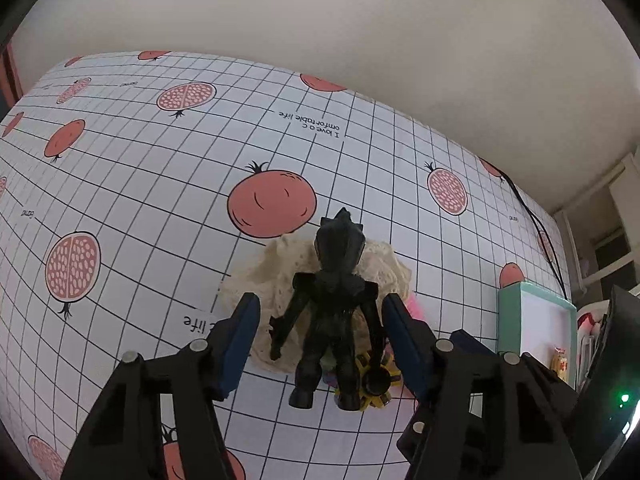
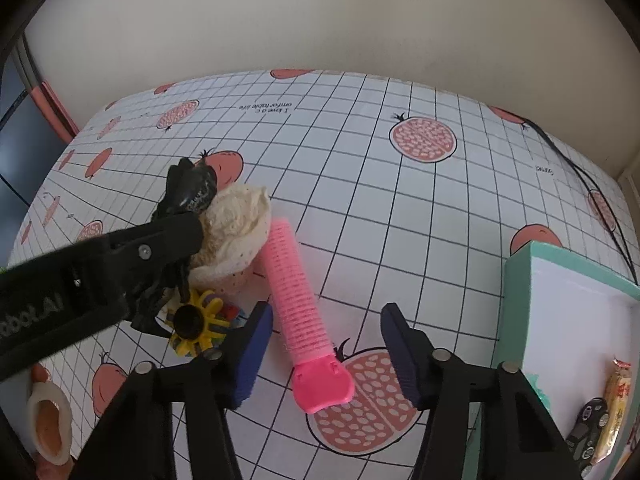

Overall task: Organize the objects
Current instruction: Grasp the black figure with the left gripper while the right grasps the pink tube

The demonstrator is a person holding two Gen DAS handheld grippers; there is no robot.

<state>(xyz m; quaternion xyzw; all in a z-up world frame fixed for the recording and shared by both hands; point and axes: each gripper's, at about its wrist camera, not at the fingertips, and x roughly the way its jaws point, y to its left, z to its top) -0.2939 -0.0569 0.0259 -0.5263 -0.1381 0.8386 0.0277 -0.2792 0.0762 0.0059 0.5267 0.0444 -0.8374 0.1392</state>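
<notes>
Grid-and-pomegranate-clothed bench (image 1: 160,184). At its right end, teal box (image 2: 520,280). Black figurine (image 1: 332,312) lying over cream lace cloth (image 1: 256,280), between apart jaws of left gripper (image 1: 320,340), untouched. Pink hair roller (image 2: 300,300) flat between apart jaws of right gripper (image 2: 326,354), nearer the left one.

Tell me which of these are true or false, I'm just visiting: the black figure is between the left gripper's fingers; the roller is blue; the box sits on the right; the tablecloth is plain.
1. The black figure stands between the left gripper fingers. True.
2. The hair roller is blue. False: pink.
3. The teal box sits on the right. True.
4. The tablecloth is plain. False: gridded, with fruit prints.
</notes>
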